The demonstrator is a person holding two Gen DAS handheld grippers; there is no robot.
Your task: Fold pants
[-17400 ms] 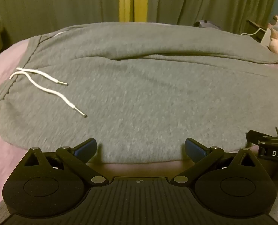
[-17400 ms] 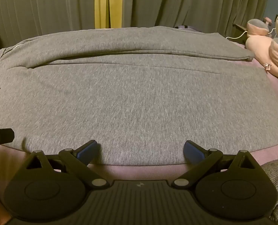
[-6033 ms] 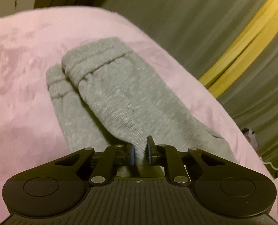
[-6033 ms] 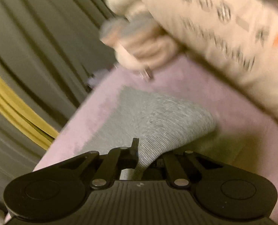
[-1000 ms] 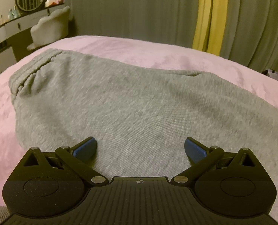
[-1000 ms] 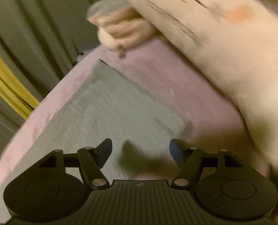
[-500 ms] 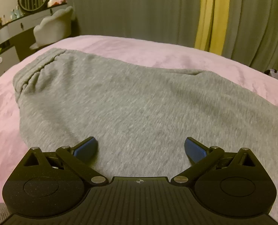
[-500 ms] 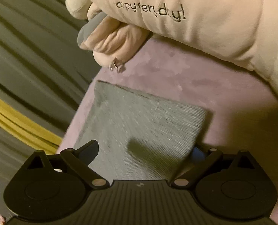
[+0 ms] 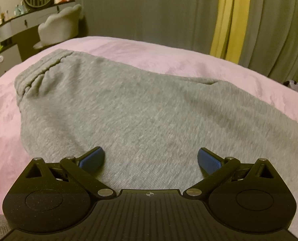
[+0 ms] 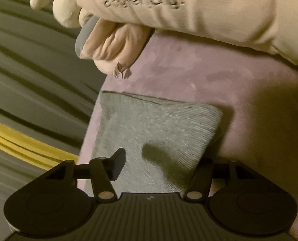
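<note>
Left claw (image 9: 150,159): black linkage arms, ribbed blue pads (image 9: 91,158), spread wide above the grey pants (image 9: 149,108), gripping nothing. Pants: soft marl jersey with a gathered, ribbed waistband (image 9: 38,74), lying flat on the bed (image 9: 169,60).

Right claw (image 10: 159,164): fingers apart, straddling the leg end (image 10: 159,124) of the pants; its right finger sits beyond the cloth's edge.

Bed: plush pink cover. Cream stuffed toy (image 10: 189,10) with stitched lettering near the hem. Pleated grey-green curtains (image 9: 149,10) with a yellow stripe; dresser (image 9: 12,32) at left.

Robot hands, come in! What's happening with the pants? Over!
Left gripper open over pants. Right gripper open, straddling pant-leg end. Plush toy close beyond.
</note>
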